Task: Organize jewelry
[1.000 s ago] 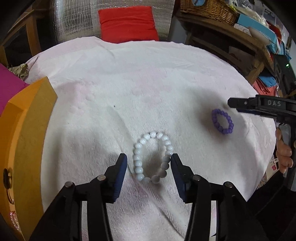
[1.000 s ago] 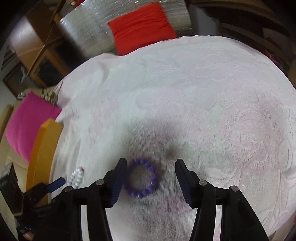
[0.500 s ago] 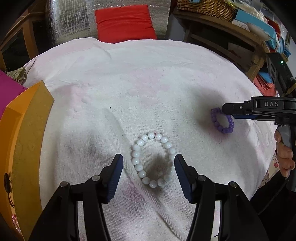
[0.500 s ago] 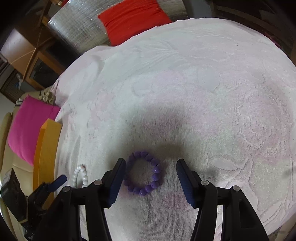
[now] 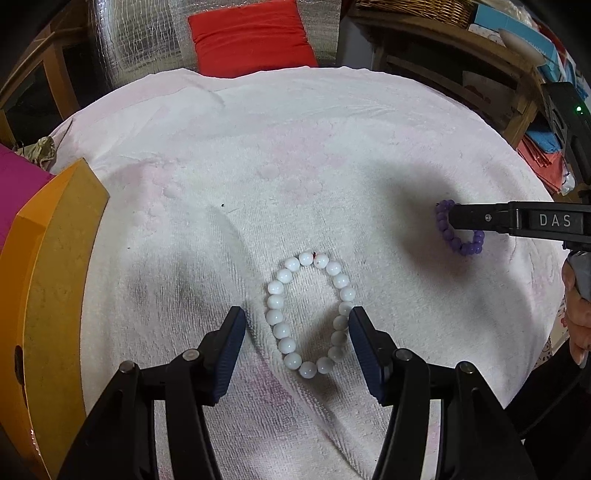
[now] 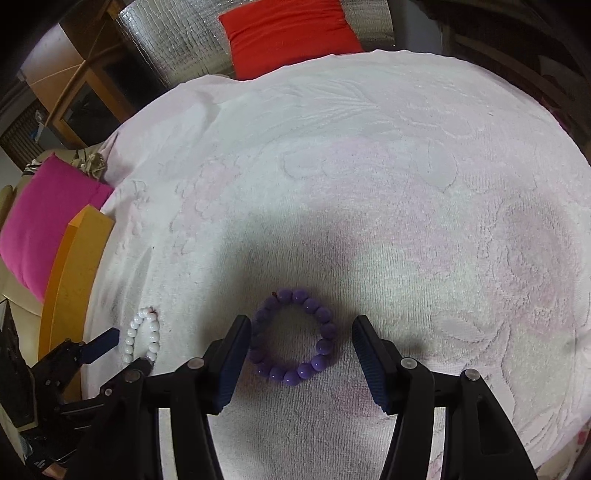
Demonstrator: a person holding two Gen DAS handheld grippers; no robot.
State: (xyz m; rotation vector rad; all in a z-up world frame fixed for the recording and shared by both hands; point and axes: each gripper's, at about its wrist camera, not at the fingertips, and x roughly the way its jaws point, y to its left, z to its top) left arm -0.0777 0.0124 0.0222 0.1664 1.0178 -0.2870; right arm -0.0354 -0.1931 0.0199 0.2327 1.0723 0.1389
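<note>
Left wrist view: left gripper (image 5: 295, 332) wide open, gripping nothing, low over pale pink towel (image 5: 295, 147). White bead bracelet (image 5: 310, 314) flat on towel between the blue pads; right pad (image 5: 364, 347) touching or just beside the beads, left pad clear of them. Small red knot visible at bracelet's far side. Orange box (image 5: 55, 295) at left edge, upright wall only, interior unseen. Purple bead bracelet (image 5: 458, 232) lying well right of the white one, partly covered by a black finger of the right gripper (image 5: 517, 221), marked "DAS". Part of right hand (image 5: 576, 321) at frame edge, mostly cut off. Wicker basket (image 5: 417, 7) and stacked items on wooden shelf (image 5: 461, 51) at upper right, shown only here.

Right wrist view: right gripper (image 6: 301, 354) likewise spread wide, empty, straddling purple bead bracelet (image 6: 291, 339); left pad (image 6: 232, 358) touching or nearly touching the beads, right pad set apart. Full purple ring seen here, not in the other view. White bead bracelet (image 6: 142, 339) foreshortened at lower left, near end hidden behind left gripper (image 6: 118, 350) fingers. Magenta cushion (image 6: 40, 229) broad beyond orange box (image 6: 70, 280); only a sliver in the other view. Wooden cabinet (image 6: 74, 74) at upper left, shown only here.

Both views: red cushion (image 6: 291, 33) against silver quilted backing (image 5: 140, 33) beyond the towel.
</note>
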